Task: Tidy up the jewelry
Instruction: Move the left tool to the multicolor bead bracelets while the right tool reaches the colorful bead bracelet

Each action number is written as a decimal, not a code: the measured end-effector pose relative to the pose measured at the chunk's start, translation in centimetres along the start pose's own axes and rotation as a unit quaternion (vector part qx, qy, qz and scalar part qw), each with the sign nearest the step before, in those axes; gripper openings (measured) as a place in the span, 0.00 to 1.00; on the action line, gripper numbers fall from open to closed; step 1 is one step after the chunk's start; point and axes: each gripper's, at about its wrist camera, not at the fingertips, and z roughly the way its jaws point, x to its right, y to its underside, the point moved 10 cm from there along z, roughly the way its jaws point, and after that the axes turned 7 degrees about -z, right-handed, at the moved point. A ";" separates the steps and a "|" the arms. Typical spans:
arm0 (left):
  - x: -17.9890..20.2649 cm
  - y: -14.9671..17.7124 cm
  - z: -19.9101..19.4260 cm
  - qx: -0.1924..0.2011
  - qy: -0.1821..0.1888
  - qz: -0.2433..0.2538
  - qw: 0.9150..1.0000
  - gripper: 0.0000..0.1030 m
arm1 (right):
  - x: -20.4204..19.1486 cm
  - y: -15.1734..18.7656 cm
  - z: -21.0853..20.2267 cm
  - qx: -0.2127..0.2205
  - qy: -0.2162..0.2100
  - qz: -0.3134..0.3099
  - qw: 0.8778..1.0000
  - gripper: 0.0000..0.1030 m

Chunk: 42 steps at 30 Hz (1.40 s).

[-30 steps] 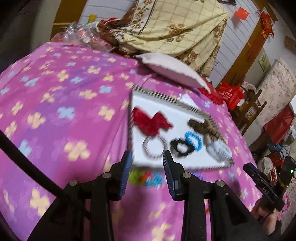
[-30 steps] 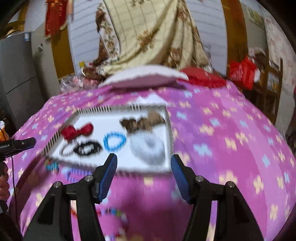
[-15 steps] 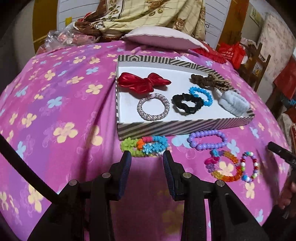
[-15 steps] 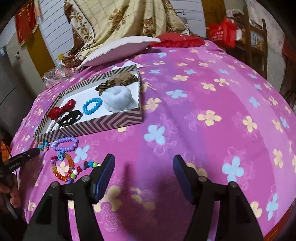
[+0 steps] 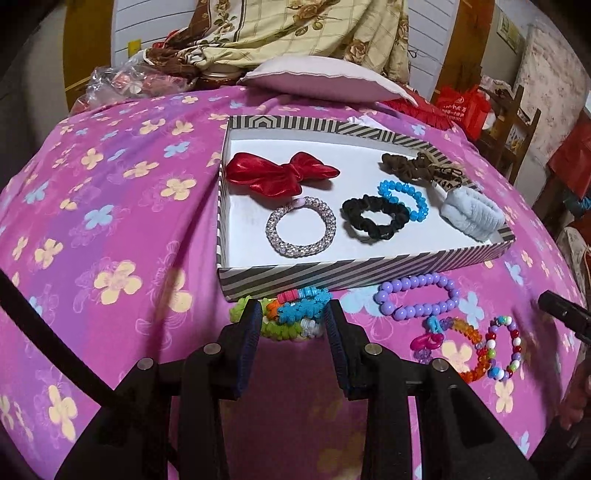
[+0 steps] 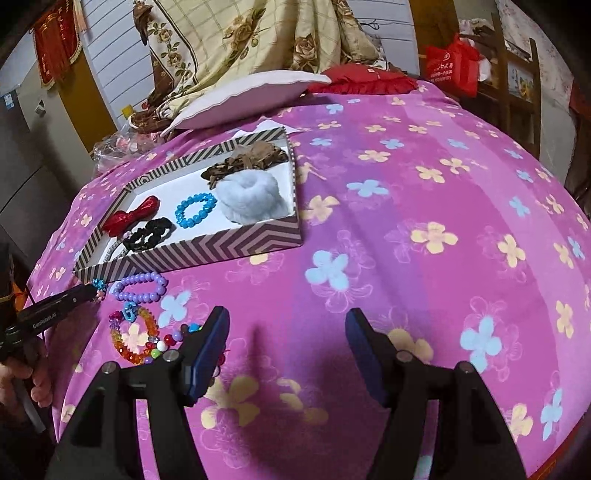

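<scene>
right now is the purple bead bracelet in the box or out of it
Out. The purple bead bracelet lies on the pink bedspread, just in front of the striped box wall.

A pale pink pillow (image 5: pixel 325 79) lies at the far edge of the flowered magenta bedspread (image 5: pixel 110 206), a floral beige blanket (image 5: pixel 306 29) heaped behind it, 1 red bag (image 6: pixel 452 64) at the far right.
</scene>
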 end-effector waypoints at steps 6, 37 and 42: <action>1.1 0.8 0.1 -0.009 0.004 0.016 1.000 0.00 | -0.7 0.2 0.3 -0.005 -0.011 -0.011 1.000 0.66; 2.7 -0.3 -3.2 0.026 0.052 -0.021 0.998 0.00 | -7.4 3.1 1.9 -0.037 -0.018 -0.205 0.978 0.39; 2.3 -0.5 -3.0 0.027 0.049 -0.031 0.998 0.00 | -8.2 3.4 1.7 -0.043 -0.020 -0.229 0.972 0.17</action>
